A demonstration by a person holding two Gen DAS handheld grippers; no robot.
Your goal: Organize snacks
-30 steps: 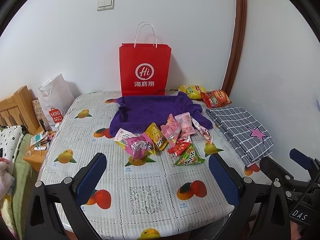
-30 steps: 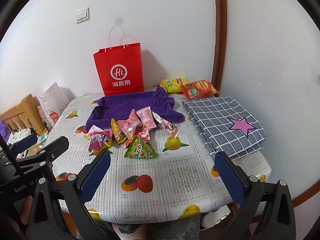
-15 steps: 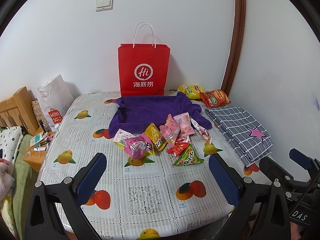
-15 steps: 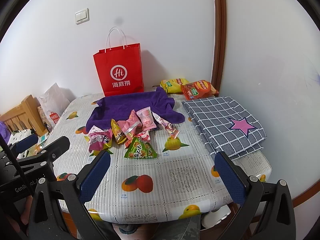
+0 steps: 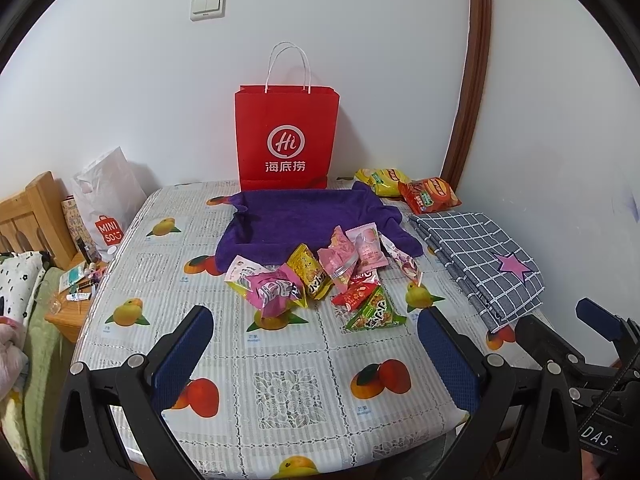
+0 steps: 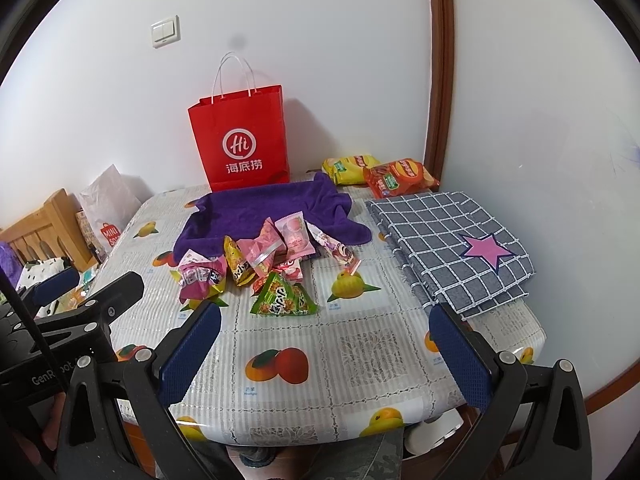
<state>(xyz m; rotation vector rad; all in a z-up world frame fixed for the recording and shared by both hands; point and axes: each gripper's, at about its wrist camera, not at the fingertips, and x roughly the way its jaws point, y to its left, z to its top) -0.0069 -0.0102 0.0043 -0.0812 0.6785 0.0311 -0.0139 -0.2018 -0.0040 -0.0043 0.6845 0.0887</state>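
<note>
Your left claw (image 5: 314,344) is spread wide, pads apart and holding nothing, hovering over the near edge of the counter (image 5: 280,384). Your right claw (image 6: 324,340) is spread just as wide and also empty, above the same near edge.

The snacks (image 5: 320,276) lie in a loose heap mid-counter, overlapping the front edge of the purple towel (image 5: 296,216). A green triangular packet (image 5: 374,312) sits nearest you. Two chip bags (image 5: 408,188) rest at the far right corner, beside the red paper bag (image 5: 286,140) standing against the wall. A folded checked cloth (image 5: 480,256) lies to the right.

Your left view alone shows the small bedside shelf (image 5: 76,296) with clutter; your right view alone shows the person's lap (image 6: 320,456) below the counter edge.
</note>
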